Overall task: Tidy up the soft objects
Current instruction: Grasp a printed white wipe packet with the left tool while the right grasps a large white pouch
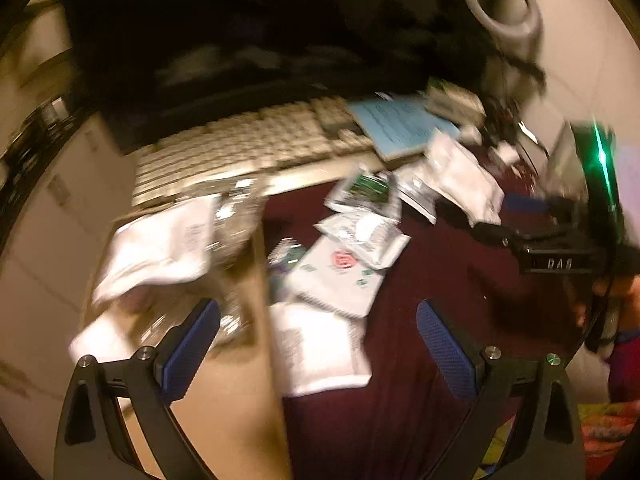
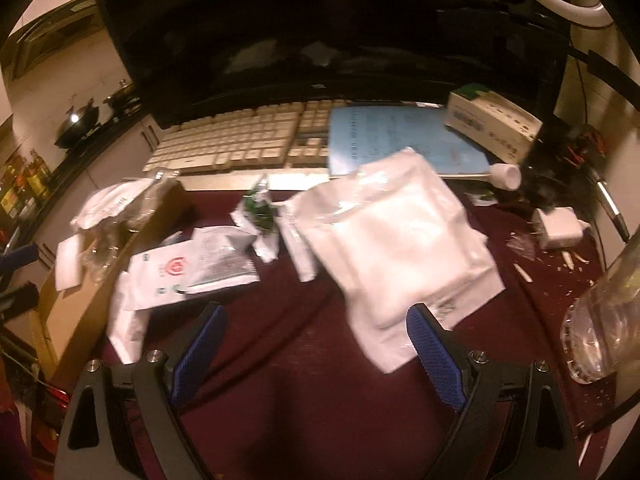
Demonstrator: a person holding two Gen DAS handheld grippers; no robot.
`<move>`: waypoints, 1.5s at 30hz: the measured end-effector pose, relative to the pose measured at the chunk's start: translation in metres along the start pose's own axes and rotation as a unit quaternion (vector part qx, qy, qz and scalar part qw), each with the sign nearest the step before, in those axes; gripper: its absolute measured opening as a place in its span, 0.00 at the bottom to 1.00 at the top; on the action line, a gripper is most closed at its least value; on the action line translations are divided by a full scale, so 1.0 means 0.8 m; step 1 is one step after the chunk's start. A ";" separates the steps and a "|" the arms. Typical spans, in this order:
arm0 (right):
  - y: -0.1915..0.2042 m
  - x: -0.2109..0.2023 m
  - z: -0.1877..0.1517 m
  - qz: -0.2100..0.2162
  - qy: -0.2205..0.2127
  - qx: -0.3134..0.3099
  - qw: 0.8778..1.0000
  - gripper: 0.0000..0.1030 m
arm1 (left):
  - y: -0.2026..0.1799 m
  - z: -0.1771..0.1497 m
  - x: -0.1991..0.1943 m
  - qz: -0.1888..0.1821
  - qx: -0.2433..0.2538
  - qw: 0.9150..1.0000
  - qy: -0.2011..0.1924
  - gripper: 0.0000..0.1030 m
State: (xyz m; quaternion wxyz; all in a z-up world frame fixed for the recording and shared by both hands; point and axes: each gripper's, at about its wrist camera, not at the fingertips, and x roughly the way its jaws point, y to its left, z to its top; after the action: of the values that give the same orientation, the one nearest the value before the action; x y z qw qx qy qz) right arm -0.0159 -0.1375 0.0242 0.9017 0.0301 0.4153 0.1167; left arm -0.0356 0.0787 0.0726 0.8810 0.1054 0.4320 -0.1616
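Several soft white packets lie on a dark red cloth (image 2: 304,360). A large white plastic pouch (image 2: 396,240) lies just ahead of my right gripper (image 2: 316,344), which is open and empty; the pouch's near corner touches its right finger. A packet with a red logo (image 2: 168,276) and a crumpled green-and-white wrapper (image 2: 260,208) lie to the left. My left gripper (image 1: 318,340) is open and empty above a white packet (image 1: 316,348) and the red-logo packet (image 1: 340,268). A cardboard box (image 1: 192,320) at the left holds white bags and clear wrappers.
A white keyboard (image 2: 240,140), a dark monitor (image 2: 320,28), a blue booklet (image 2: 396,136) and a white carton (image 2: 492,120) stand at the back. A clear glass vessel (image 2: 600,316) is at the right, with a white charger (image 2: 560,228) and scattered crumbs. The right gripper shows in the left wrist view (image 1: 560,240).
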 end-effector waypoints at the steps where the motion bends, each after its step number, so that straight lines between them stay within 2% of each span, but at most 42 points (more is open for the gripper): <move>1: -0.005 0.002 0.001 -0.002 0.003 -0.001 1.000 0.91 | -0.004 0.006 0.009 -0.003 0.009 1.000 0.007 0.96; 8: -0.042 0.028 0.017 -0.026 0.038 0.002 0.999 0.91 | -0.024 0.030 0.081 -0.006 0.049 0.995 0.081 0.96; 11: -0.048 0.040 0.022 -0.040 0.061 -0.004 0.997 0.91 | -0.029 0.033 0.095 -0.006 0.056 0.994 0.091 0.96; 15: -0.047 0.054 0.025 -0.045 0.071 -0.017 0.996 0.91 | -0.030 0.041 0.105 0.000 0.054 0.994 0.092 0.96; 18: -0.050 0.066 0.027 -0.060 0.070 -0.017 0.996 0.92 | -0.028 0.049 0.113 -0.007 0.044 0.995 0.091 0.96; 26: -0.059 0.075 0.024 -0.070 0.058 -0.004 0.996 0.90 | -0.018 0.037 0.152 -0.013 0.022 0.991 0.130 0.94; 28: -0.060 0.070 0.023 -0.075 0.052 -0.002 0.996 0.82 | -0.018 0.035 0.146 -0.004 0.024 0.993 0.118 0.80; 29: -0.059 0.069 0.023 -0.075 0.049 -0.003 0.996 0.72 | -0.019 0.035 0.141 -0.001 0.026 0.993 0.112 0.72; 30: -0.059 0.066 0.023 -0.076 0.046 -0.003 0.996 0.59 | -0.019 0.036 0.135 -0.002 0.025 0.994 0.105 0.68; 33: -0.055 0.061 0.024 -0.077 0.039 -0.002 0.996 0.49 | -0.021 0.036 0.120 -0.007 0.024 0.996 0.091 0.54; 35: -0.051 0.057 0.024 -0.079 0.032 -0.003 0.996 0.42 | -0.021 0.037 0.112 -0.005 0.024 0.996 0.084 0.49; 37: -0.047 0.052 0.023 -0.081 0.026 -0.003 0.996 0.40 | -0.022 0.034 0.108 -0.009 0.023 0.996 0.080 0.46; 39: -0.045 0.050 0.022 -0.079 0.023 -0.002 0.997 0.31 | -0.022 0.032 0.101 -0.009 0.019 0.997 0.074 0.38; 40: -0.045 0.048 0.021 -0.079 0.020 0.000 0.997 0.31 | -0.020 0.032 0.099 -0.011 0.017 0.997 0.070 0.37; 42: -0.043 0.043 0.020 -0.079 0.016 0.002 0.997 0.29 | -0.021 0.032 0.095 -0.029 0.009 0.997 0.069 0.29; 45: -0.039 0.033 0.017 -0.075 0.009 0.003 0.997 0.28 | -0.027 0.026 0.089 -0.040 0.013 0.997 0.070 0.24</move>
State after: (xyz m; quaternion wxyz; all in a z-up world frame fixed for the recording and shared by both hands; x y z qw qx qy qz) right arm 0.0170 -0.1612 0.0085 0.9042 0.0009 0.4245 0.0476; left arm 0.0119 0.0383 0.0275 0.8398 0.1110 0.4946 -0.1946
